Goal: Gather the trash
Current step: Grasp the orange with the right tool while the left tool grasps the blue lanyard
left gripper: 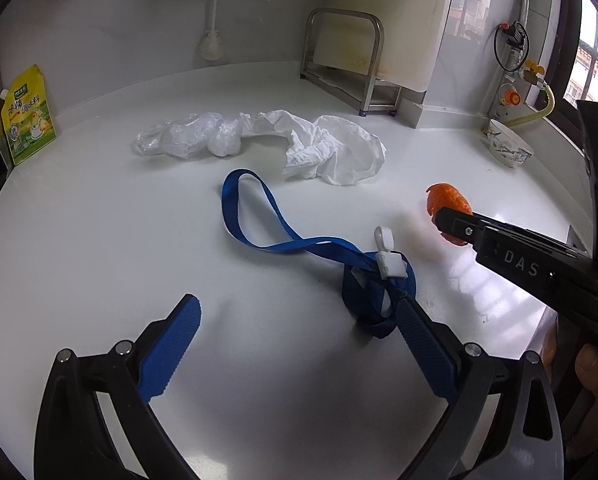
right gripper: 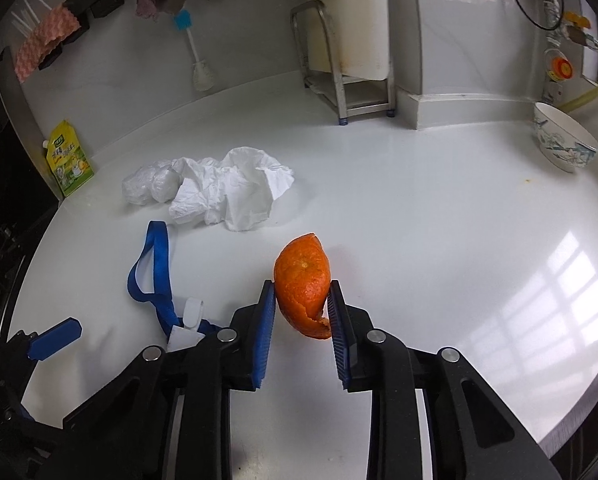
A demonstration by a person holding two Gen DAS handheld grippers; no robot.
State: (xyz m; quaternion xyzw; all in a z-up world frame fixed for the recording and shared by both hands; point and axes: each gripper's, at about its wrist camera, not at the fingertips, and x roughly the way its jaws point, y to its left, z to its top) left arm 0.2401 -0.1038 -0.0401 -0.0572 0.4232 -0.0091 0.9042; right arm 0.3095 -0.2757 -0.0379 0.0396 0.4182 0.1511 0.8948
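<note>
Fingers of the right gripper (right gripper: 301,294) pinch the orange peel (right gripper: 303,284); left gripper (left gripper: 299,308) gapes wide beside the blue lanyard (left gripper: 259,216); next, lift the peel off the worktop (right gripper: 439,208)

Bright window daylight, countertop (right gripper: 439,220) glare, soft shadows, fisheye-darkened edges

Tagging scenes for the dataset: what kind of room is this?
Most likely a home kitchen counter. Signs: a white countertop with a steel rack holding a cutting board, a seasoning pouch, a patterned bowl, and a gas valve with hose by the window.
</note>
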